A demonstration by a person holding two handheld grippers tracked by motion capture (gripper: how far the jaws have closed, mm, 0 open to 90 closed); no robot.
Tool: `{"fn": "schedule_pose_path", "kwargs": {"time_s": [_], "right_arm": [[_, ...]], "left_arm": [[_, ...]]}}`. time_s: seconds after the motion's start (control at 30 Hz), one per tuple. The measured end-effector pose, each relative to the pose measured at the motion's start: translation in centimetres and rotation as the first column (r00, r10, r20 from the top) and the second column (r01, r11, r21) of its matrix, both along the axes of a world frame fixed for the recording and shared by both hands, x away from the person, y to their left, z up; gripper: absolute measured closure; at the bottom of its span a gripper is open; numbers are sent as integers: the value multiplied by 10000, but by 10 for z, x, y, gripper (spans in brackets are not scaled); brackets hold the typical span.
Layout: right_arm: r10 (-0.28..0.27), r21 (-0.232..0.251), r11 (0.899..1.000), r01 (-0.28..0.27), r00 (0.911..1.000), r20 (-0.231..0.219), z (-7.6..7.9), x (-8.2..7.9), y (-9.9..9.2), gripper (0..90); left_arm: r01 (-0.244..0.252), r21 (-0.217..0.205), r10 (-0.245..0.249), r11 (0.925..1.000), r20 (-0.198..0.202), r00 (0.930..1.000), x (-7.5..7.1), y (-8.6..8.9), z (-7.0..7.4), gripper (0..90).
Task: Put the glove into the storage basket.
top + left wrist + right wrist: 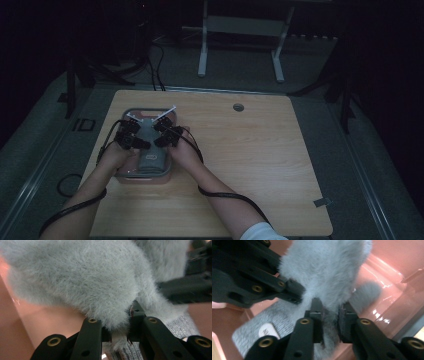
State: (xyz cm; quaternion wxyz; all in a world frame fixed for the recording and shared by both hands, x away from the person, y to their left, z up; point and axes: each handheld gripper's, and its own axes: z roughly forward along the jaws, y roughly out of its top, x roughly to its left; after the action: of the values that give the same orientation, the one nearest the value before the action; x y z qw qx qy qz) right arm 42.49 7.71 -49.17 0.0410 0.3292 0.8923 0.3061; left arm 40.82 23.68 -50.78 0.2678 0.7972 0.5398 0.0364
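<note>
High view, wooden table [260, 150] (dim), pink bin [145, 176]

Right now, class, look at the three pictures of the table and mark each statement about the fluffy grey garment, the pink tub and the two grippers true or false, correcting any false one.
1. The left gripper pinches a fold of the fluffy grey garment. True.
2. The garment lies flat on the floor beside the table. False: it sits in the pink tub on the wooden table.
3. The right gripper has grey fluff between its jaws. True.
4. The tub stands at the far right corner of the table. False: it stands on the left part, just in front of the person's hands.
5. The two grippers work far apart. False: they meet close together over the tub.
</note>
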Motion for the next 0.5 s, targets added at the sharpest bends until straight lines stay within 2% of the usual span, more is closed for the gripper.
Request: {"fn": "schedule_pose_path", "kwargs": {"time_s": [0.13, 0.2, 0.3, 0.4, 0.43, 0.5], "right_arm": [[89, 110, 9999, -89, 9999, 73, 0, 1, -4, 650], [238, 311, 9992, -242, 9996, 147, 2, 1, -8, 620], [455, 643, 9968, -475, 9985, 314, 9, -1, -14, 569], [603, 826, 9945, -637, 9972, 436, 14, -3, -18, 534], [694, 1249, 9894, -738, 9968, 388, 20, -3, -25, 476], [784, 1281, 9882, -836, 9959, 451, 24, -4, -28, 436]], "left_arm": [[61, 522, -51, 9986, -187, 9998, 5, -4, -5, 771], [130, 916, -114, 9957, -175, 9998, 5, -7, -7, 761], [201, 1091, -190, 9938, -106, 9998, 5, -8, -7, 746], [183, 1068, -184, 9941, 2, 9998, 5, -6, -7, 697], [65, 715, -77, 9974, 162, 9998, 3, -3, -6, 658], [-307, 344, 297, 9989, 297, 9991, 2, 3, -2, 593]]}}
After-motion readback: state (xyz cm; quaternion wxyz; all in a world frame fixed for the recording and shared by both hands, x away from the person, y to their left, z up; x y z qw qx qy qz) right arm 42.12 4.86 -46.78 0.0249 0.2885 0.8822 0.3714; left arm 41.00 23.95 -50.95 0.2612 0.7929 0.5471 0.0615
